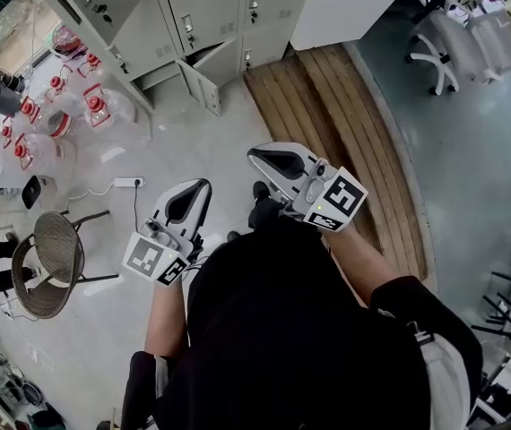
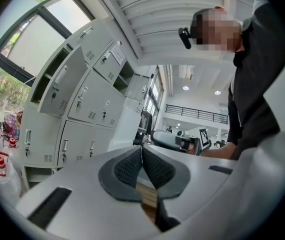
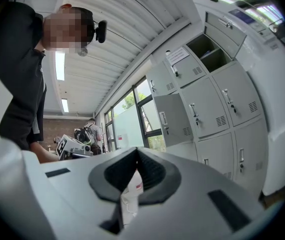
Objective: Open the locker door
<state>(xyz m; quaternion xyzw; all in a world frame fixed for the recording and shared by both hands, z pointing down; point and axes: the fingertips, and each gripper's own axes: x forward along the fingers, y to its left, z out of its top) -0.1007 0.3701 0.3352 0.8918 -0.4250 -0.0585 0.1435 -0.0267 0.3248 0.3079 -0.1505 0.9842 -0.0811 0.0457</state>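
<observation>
1. Jaws of left gripper (image 1: 193, 200) and right gripper (image 1: 269, 161): both clenched, empty
2. Lockers (image 1: 206, 12) stand well ahead, out of reach
3. Risk: clenched jaws would knock a handle (image 3: 193, 109), not grip it

left gripper (image 1: 186, 206): jaws together, empty | right gripper (image 1: 278, 164): jaws together, empty | both held at waist

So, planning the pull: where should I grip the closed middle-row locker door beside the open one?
Take the slim vertical handle near that door's edge next to the open door. Come straight at the front, jaws closing sideways across it: the bar runs upright, and the flat panel offers little else to hold.
</observation>
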